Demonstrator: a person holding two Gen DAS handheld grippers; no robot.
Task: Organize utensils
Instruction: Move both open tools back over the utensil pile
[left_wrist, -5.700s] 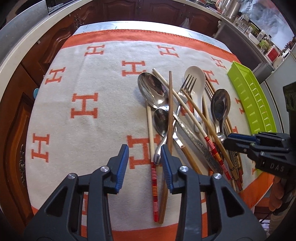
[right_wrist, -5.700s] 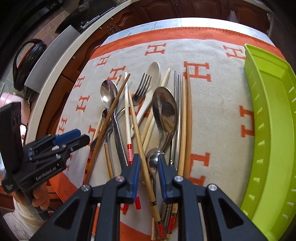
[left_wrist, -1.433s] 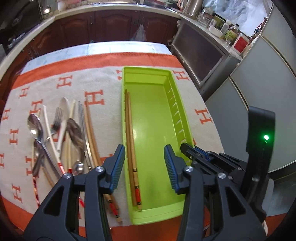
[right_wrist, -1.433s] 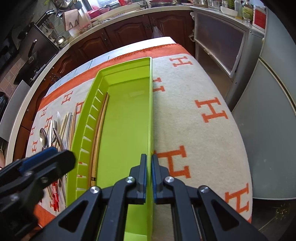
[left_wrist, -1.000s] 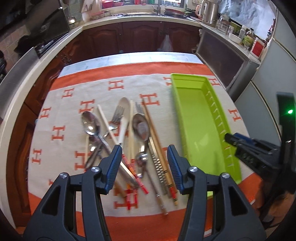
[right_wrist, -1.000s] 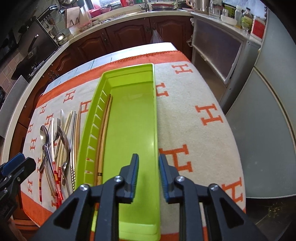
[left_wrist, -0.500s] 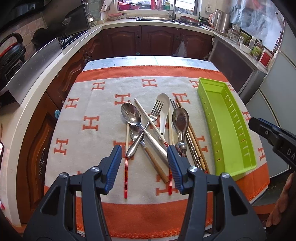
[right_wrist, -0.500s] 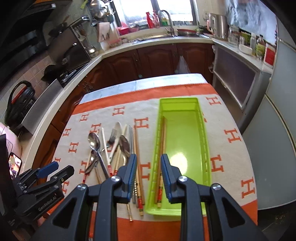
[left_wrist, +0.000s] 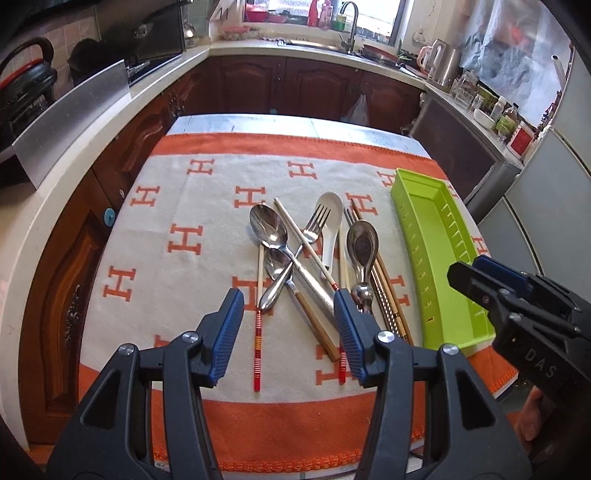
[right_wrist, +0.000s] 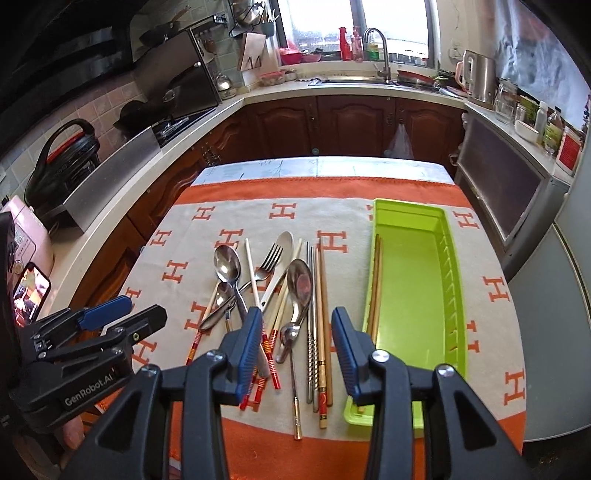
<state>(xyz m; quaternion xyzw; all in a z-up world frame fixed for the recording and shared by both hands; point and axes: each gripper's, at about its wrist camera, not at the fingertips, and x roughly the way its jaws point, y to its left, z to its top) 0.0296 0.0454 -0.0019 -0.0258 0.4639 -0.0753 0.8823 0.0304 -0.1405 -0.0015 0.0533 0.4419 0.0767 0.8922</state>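
Wooden chopstick pair (right_wrist: 376, 284) now lying inside lime-green plastic tray (right_wrist: 458, 280), released. Right gripper (right_wrist: 295, 345) just spreading, empty; left gripper (left_wrist: 288, 332) spread, empty. Both pulled back above remaining cutlery pile (right_wrist: 280, 295) on orange-bordered cloth (right_wrist: 491, 325); next pick pending.

The right hand-held gripper (right_wrist: 295, 343) has just been opening, nothing between its jaws. Beyond it, loose utensils (right_wrist: 280, 295) lie on the orange-patterned cloth (right_wrist: 491, 295); right of them a green tray (right_wrist: 417, 288) holds two wooden chopsticks (right_wrist: 376, 291).
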